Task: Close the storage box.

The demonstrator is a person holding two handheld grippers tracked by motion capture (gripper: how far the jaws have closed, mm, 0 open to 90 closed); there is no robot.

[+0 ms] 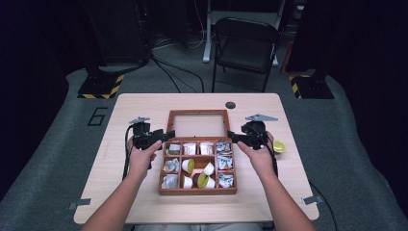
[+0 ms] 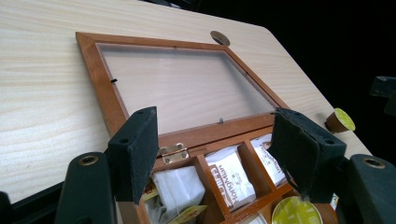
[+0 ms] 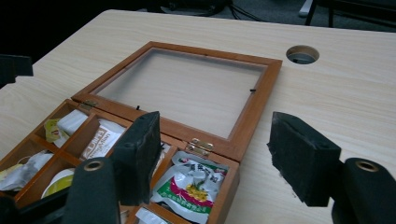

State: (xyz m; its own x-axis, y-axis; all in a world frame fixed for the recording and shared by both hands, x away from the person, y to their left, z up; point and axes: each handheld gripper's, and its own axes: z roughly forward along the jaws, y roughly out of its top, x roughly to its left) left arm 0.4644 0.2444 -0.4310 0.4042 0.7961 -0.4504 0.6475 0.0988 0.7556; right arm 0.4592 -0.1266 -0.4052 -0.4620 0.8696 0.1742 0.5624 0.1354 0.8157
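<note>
A pale wood-grain table [image 1: 144, 108] stands on a grey carpeted floor [image 1: 57, 159], its corners rounded and a small round cable hole [image 1: 230, 105] near the far edge. Strips of grey tape [image 1: 79, 203] mark the near corners. On the floor by the far left corner a dark figure six [image 1: 97, 116] is marked. Beyond the table a black folding chair [image 1: 245, 45] faces it, with a pale stand leg [image 1: 208, 33] just beside and black cables [image 1: 178, 70] trailing across the carpet. Two dark bases edged in yellow-and-black hazard stripes [image 1: 101, 86] sit left and right. Black curtains or panels [image 1: 29, 48] close in both sides, leaving the room dim around the lit tabletop
</note>
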